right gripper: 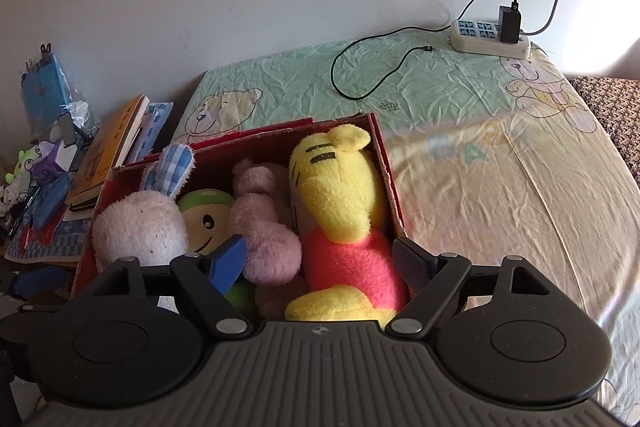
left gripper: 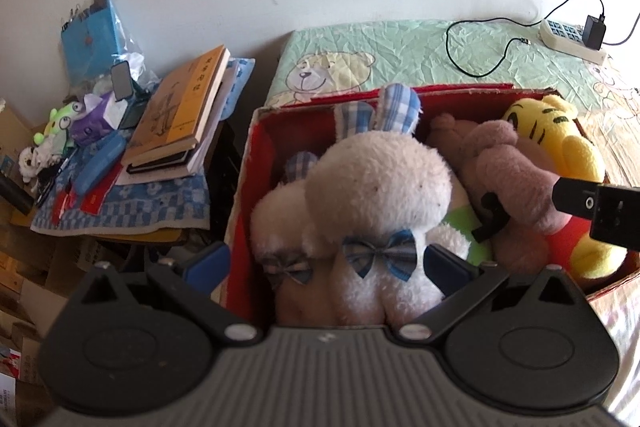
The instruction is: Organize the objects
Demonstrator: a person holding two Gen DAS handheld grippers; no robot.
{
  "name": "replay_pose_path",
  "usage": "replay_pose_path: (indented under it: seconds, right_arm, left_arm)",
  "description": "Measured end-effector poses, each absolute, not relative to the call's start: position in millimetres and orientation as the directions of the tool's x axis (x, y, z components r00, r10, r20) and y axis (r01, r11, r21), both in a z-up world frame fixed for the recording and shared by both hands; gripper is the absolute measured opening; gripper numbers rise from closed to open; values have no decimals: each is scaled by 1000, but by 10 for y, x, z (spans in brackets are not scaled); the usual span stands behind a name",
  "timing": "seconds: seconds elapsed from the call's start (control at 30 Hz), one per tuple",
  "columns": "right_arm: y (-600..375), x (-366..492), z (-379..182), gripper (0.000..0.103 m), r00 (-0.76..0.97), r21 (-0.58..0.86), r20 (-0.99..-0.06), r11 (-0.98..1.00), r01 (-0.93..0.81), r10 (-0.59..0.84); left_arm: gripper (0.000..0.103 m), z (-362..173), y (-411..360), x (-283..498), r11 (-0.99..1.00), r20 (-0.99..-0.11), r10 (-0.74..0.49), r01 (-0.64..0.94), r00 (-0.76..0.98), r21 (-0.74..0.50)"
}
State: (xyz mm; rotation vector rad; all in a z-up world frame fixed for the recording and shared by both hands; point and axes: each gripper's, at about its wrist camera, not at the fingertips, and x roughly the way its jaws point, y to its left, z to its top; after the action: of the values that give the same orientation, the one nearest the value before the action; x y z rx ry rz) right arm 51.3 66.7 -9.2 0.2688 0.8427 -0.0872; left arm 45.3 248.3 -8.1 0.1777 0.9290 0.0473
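A red cardboard box point(left gripper: 256, 155) point(right gripper: 384, 163) sits on the bed, packed with plush toys. A white rabbit with blue checked ears and bow tie point(left gripper: 376, 187) point(right gripper: 140, 223) lies at its left. A pink plush point(left gripper: 508, 183) point(right gripper: 264, 227) lies in the middle, with a green-capped doll point(right gripper: 206, 211) beside it. A yellow bear in a red shirt point(left gripper: 568, 155) point(right gripper: 340, 211) lies at the right. My left gripper point(left gripper: 328, 263) is open, its fingers either side of the rabbit's body. My right gripper point(right gripper: 320, 263) is open, just above the bear and pink plush.
A side table at the left holds stacked books point(left gripper: 184, 115) point(right gripper: 116, 143), a blue pencil case point(left gripper: 100, 167), small plush toys point(left gripper: 52, 131) and a blue bag point(left gripper: 92, 39). A power strip with a charger point(left gripper: 576, 35) point(right gripper: 492, 35) and a black cable point(right gripper: 372, 75) lie on the bed near the wall.
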Motion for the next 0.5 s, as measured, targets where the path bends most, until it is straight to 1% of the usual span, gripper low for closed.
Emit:
replay_pose_path:
  seconds: [0.23, 0.5]
  right_arm:
    - [667, 468, -32, 82, 678, 164, -735, 971, 174, 3]
    - [596, 349, -28, 82, 677, 145, -734, 962, 230, -51]
  left_arm:
    - [103, 10, 2506, 437, 986, -778, 115, 22, 618, 163]
    - [103, 37, 2480, 400, 986, -775, 89, 54, 626, 157]
